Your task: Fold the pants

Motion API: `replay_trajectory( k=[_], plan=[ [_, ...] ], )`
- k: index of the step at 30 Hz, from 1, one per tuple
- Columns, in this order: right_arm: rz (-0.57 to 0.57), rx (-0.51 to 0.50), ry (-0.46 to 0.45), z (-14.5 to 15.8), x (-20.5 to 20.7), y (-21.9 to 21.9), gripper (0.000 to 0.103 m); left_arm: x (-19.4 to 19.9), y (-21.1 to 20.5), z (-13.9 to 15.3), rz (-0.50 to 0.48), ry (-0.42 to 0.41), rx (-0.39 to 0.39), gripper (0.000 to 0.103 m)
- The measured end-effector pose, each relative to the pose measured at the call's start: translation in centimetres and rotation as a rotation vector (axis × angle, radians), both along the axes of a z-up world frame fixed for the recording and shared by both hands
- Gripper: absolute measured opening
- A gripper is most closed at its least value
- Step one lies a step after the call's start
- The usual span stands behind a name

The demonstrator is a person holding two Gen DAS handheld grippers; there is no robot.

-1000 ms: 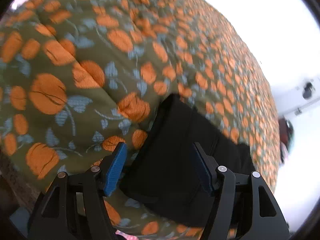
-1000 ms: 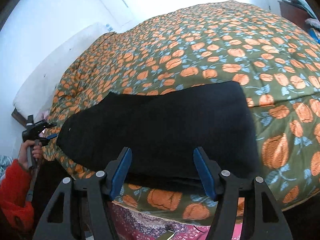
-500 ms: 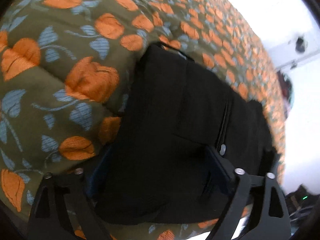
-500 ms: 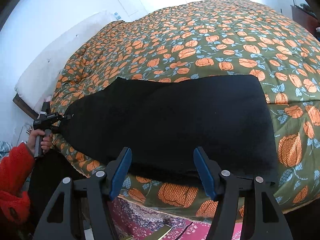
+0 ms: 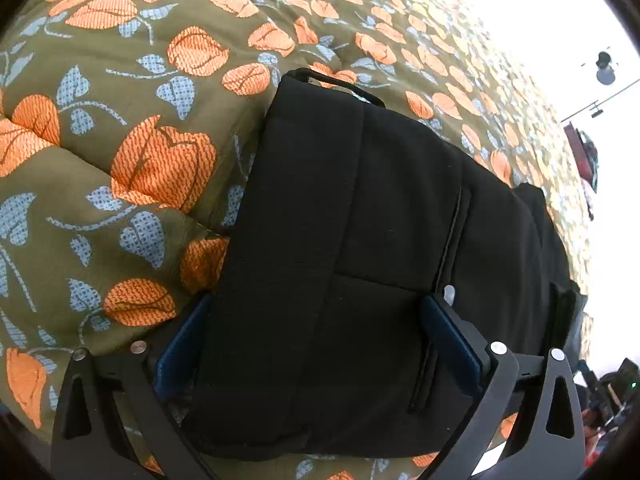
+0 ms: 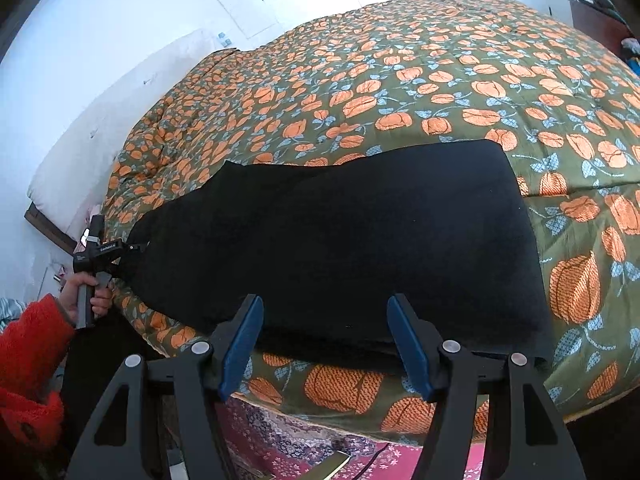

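Item: black pants (image 6: 340,248), lying across the near edge of a floral quilt (image 6: 460,80), spanning the middle of the right wrist view from centre left to right. They appear already doubled leg on leg into one long band; the waist end, with seams and a belt loop, fills the centre of the left wrist view (image 5: 360,240). Judged progress: lengthwise fold done, crosswise folds still to make.

Left gripper (image 5: 316,340): lower centre of its own view, pointing steeply down at the waist end. Jaws have just been opening and stand at their widest, straddling the waistband; the blue pads (image 5: 180,344) flank the cloth without pinching it. In the right wrist view it sits at the left edge (image 6: 100,246), held by a hand (image 6: 82,292) with a red sleeve (image 6: 28,344).

Right gripper (image 6: 324,340): lower centre of its view, tilted down, jaws partly apart and empty, poised just short of the pants' near edge above a patterned rug (image 6: 280,440).
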State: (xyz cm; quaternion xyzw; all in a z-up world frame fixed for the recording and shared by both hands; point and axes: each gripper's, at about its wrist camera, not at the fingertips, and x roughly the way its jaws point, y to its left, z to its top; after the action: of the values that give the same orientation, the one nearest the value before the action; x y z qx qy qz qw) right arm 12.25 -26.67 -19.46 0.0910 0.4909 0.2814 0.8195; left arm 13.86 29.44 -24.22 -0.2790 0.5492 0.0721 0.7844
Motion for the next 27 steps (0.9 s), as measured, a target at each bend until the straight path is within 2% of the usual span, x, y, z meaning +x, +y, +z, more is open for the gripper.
replay_trajectory(
  k=[27],
  plan=[
    [0.01, 0.002, 0.0, -0.15, -0.37, 0.45, 0.065, -0.82, 0.35, -0.01, 0.002, -0.004, -0.005, 0.102]
  ],
)
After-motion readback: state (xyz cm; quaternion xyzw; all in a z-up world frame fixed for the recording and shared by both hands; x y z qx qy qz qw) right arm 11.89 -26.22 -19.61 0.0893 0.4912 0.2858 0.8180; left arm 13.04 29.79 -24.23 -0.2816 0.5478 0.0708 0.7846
